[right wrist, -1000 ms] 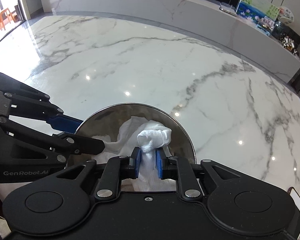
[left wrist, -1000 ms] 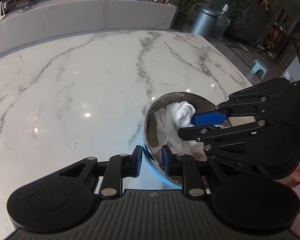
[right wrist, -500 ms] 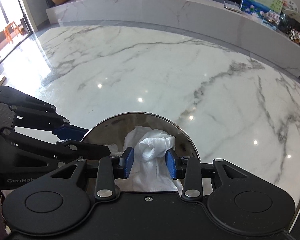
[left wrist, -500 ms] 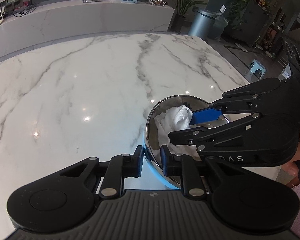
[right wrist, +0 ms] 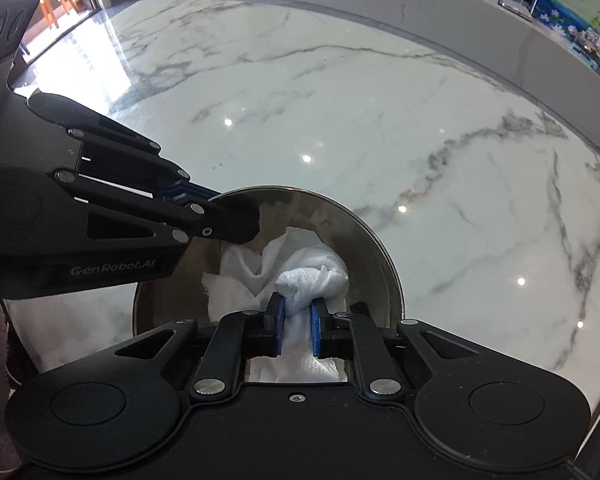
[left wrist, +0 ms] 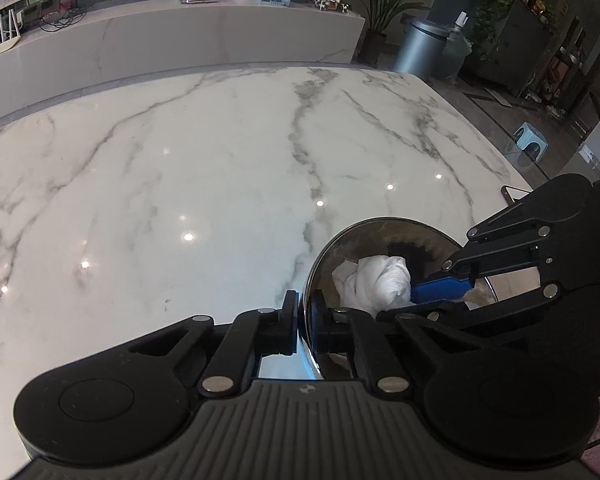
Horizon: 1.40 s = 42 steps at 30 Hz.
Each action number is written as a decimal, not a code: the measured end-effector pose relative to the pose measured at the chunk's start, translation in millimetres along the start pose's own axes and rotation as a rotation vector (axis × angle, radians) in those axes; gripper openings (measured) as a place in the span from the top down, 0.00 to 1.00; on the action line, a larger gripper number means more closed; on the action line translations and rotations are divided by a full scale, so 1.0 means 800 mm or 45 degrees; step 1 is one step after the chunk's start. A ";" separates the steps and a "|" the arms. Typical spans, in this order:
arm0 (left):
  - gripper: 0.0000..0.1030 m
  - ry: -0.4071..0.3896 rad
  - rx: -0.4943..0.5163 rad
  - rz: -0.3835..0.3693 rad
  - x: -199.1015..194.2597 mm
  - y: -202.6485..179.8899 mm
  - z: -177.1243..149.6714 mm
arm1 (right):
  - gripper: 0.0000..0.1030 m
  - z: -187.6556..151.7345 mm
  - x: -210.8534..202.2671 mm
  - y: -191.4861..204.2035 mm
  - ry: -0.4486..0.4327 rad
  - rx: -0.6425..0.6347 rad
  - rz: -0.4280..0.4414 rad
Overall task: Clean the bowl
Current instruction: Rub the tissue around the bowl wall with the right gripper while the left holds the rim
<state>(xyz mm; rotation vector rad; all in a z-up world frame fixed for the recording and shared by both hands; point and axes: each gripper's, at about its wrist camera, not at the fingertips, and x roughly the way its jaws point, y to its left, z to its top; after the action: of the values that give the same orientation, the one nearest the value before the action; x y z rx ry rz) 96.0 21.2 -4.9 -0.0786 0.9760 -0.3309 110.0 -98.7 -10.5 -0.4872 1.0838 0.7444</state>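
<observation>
1. The left gripper (left wrist: 307, 322) is clenched on the near left rim of the bowl (left wrist: 384, 232), one finger inside the wall and one outside.
2. The right gripper (right wrist: 296, 330) grasps a bunched white towel (right wrist: 300, 276), its jaws pinching the wad's near end.
3. The towel lies inside the bowl, straight ahead of the right jaws, running near to far.
4. The round bowl sits mouth up on the marble table (right wrist: 340, 100), so wiping likely falls to the right hand.
</observation>
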 end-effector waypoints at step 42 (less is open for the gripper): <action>0.86 0.072 0.056 0.002 -0.020 -0.015 -0.015 | 0.60 -0.006 -0.011 0.004 -0.046 -0.185 0.067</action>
<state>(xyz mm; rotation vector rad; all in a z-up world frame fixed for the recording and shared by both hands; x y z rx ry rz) 74.7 16.0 3.8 -0.0286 1.0245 -0.3545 102.3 -102.1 -4.4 -0.5685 1.0165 0.8793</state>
